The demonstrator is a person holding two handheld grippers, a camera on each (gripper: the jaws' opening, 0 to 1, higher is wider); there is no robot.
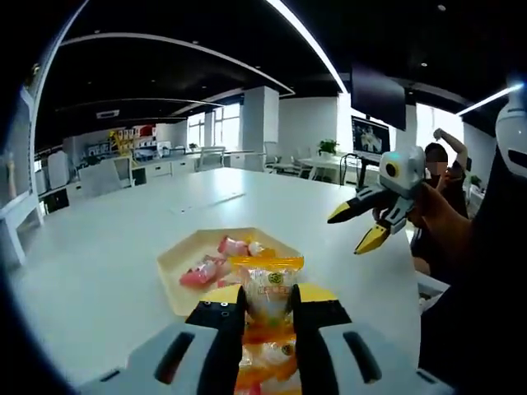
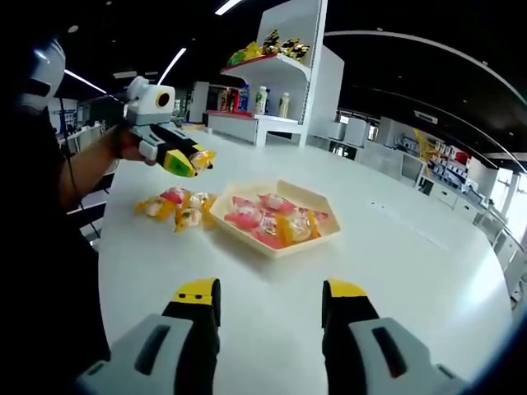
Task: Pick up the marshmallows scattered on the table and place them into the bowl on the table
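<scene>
Two grippers in play over a white round desk [image 2: 395, 247]. Left gripper [image 1: 268, 300]: fingers clamped on a marshmallow packet [image 1: 268, 284], clear wrapper with an orange-yellow top band and orange print. The packet stands upright between the black, yellow-tipped fingers [image 1: 221, 317] and reaches above the tips; its lower part runs down between them. In the left gripper view this held packet sits in front of the near edge of the bowl [image 1: 177, 263], so whether it is over the bowl or short of it cannot be told from that view.

Right gripper [image 2: 268, 300]: fingers wide apart, nothing between them, bare desk showing in the gap. It hangs above the desk on the near side of the bowl, not touching anything. In the left gripper view it appears at the right, held by a hand [image 1: 440, 218], fingers parted.

Bowl: shallow, cream-coloured, hexagonal, on the desk. It holds several wrapped marshmallows [image 2: 276, 220], pink and orange-yellow. In the right gripper view the left gripper shows at upper left, raised above the desk, with a yellow packet at its tips.

Several loose packets [image 2: 177, 207] lie on the desk just beside the bowl's left edge in the right gripper view, close together, pink and yellow wrappers; exact count is unclear.
</scene>
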